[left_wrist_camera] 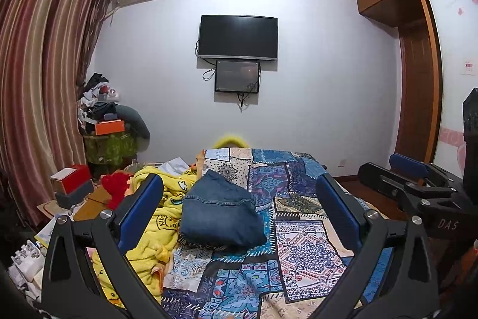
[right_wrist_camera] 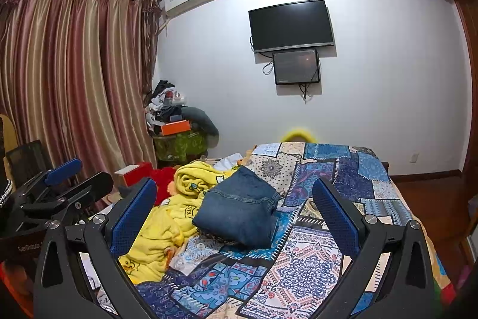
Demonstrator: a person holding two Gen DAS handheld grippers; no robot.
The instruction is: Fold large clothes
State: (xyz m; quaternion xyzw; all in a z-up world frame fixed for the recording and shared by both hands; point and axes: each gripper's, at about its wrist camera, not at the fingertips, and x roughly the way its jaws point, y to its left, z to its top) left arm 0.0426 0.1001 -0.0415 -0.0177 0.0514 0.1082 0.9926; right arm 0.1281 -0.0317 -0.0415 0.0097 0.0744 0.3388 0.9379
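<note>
Ahead of both grippers, the folded denim garment [left_wrist_camera: 221, 214] lies on the patchwork bedspread [left_wrist_camera: 301, 253], beside the yellow blanket [left_wrist_camera: 155, 229] on its left. Its long axis runs from near-left toward the far end of the bed. Your left gripper [left_wrist_camera: 239, 205] has it dead centre between spread, empty jaws; your right gripper [right_wrist_camera: 236, 208] also stands released, holding nothing, the denim centred but slightly leftward. Neither touches it; left looks marginally nearer.

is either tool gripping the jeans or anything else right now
Nothing is held. The left tool and right tool are both open and empty; the folded jeans lie free on the patchwork bedspread.
</note>
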